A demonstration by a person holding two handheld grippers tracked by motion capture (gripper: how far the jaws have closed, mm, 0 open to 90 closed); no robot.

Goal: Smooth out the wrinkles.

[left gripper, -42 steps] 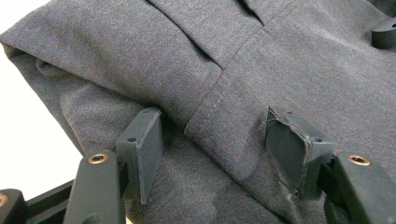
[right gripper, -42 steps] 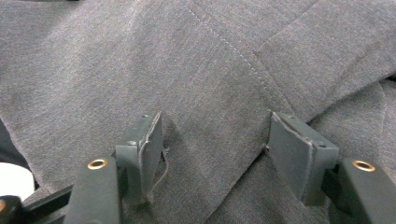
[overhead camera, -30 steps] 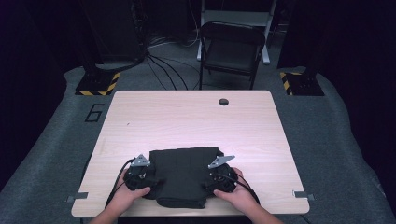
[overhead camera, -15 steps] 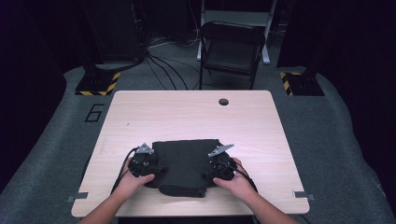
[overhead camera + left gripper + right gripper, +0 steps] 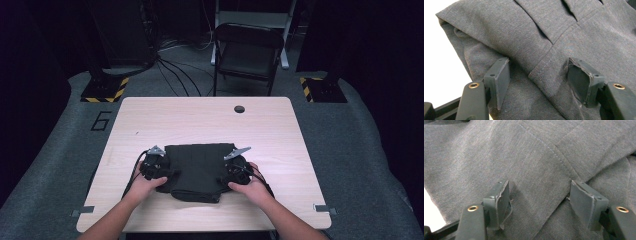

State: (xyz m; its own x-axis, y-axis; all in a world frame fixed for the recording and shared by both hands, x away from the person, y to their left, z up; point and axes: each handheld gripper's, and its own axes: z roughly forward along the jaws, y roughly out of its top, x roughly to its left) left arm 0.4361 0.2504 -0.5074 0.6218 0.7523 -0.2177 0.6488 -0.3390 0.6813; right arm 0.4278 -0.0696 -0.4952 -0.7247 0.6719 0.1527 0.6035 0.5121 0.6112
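Note:
A dark grey folded garment [image 5: 197,170] lies on the light wooden table [image 5: 200,120], near its front edge. My left gripper [image 5: 169,173] sits at the garment's left side and my right gripper [image 5: 224,179] at its right side, each held in a hand and pointing inward. In the left gripper view the jaws of the left gripper [image 5: 539,67] stand wide apart over a stitched fold of the cloth [image 5: 544,30]. The right gripper [image 5: 539,187] also has wide jaws resting on the fabric [image 5: 524,152] beside a seam. Neither pair of pads pinches the cloth.
A round cable hole [image 5: 239,108] sits near the table's far edge. Behind the table stand a dark folding chair [image 5: 247,52], two yellow-and-black striped bases [image 5: 105,90] [image 5: 320,87] and loose cables on the grey floor. Bare tabletop lies beyond the garment.
Both hands and their grippers have moved away from the table's front edge, and the garment has slid with them toward the middle of the table.

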